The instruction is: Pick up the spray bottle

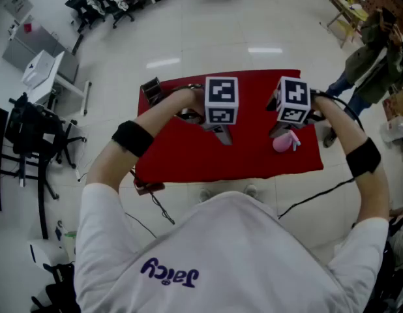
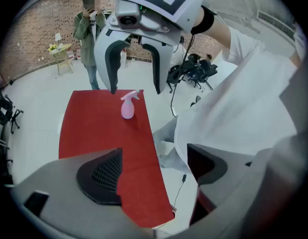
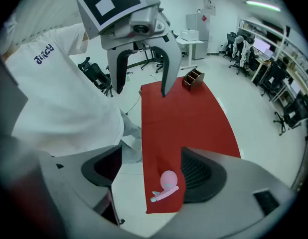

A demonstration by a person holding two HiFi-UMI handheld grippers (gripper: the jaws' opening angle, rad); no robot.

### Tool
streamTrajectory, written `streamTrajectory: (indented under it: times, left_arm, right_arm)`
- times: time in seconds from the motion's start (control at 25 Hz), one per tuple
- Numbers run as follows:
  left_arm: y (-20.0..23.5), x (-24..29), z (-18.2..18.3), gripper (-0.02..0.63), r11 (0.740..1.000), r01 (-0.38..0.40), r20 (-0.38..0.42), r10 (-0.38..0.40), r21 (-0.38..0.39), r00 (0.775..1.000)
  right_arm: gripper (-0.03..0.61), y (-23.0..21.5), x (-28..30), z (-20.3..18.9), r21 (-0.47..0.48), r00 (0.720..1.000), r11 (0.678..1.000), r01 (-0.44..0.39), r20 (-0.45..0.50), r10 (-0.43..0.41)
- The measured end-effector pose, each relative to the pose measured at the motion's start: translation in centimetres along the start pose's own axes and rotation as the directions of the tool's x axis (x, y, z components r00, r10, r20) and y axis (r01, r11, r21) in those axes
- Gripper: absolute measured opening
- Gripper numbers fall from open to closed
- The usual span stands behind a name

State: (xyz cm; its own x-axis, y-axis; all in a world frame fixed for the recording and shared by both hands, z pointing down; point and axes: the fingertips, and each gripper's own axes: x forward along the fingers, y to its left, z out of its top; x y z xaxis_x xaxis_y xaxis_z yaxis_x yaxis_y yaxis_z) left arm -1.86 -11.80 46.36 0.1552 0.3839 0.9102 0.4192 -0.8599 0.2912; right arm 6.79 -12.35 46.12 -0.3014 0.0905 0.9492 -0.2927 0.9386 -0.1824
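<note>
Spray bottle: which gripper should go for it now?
Right. The right gripper hangs just above the pink spray bottle, jaws apart, bottle framed between them in its view. The left gripper, also open, sits farther along the red table.

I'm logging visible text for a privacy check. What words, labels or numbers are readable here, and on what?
"Jaicy", as best it reads: blue lettering on the person's white shirt.
Too small to read: the wall poster.
No label shows on the spray bottle.
</note>
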Motion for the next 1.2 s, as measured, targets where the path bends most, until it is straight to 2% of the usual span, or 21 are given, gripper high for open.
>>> streamTrajectory:
  times: [0.36, 0.64, 0.96, 1.08, 1.2]
  left_arm:
    - [1.9, 2.0, 2.7, 0.411, 1.000, 0.021, -0.001, -0.021, 0.014, 1.000]
    - [3.2, 3.7, 4.8, 0.411, 0.999, 0.043, 0.005, -0.043, 0.032, 0.999]
    - [4.5, 6.4, 7.1, 0.411, 0.996, 0.078, 0.007, -0.078, 0.048, 0.997]
    - [4.8, 7.3, 7.7, 0.411, 0.994, 0.093, 0.003, -0.093, 0.055, 0.996]
    - [5.2, 8.0, 8.1, 0.411, 0.993, 0.102, 0.000, -0.102, 0.054, 0.995]
  right_arm:
    - [0.379, -0.6, -0.2, -6.7, 0.140, 0.997, 0.990, 0.030, 0.060, -0.039]
    - [0.379, -0.1, -0.3, -12.3, 0.287, 0.986, 0.956, 0.064, 0.128, -0.105]
    - [0.379, 1.1, 1.0, -21.1, 0.475, 0.962, 0.873, 0.111, 0.169, -0.214]
    - [0.379, 1.4, 1.8, -23.9, 0.534, 0.934, 0.832, 0.149, 0.199, -0.296]
    - [0.379, 1.5, 2.4, -25.8, 0.594, 0.888, 0.783, 0.184, 0.240, -0.391]
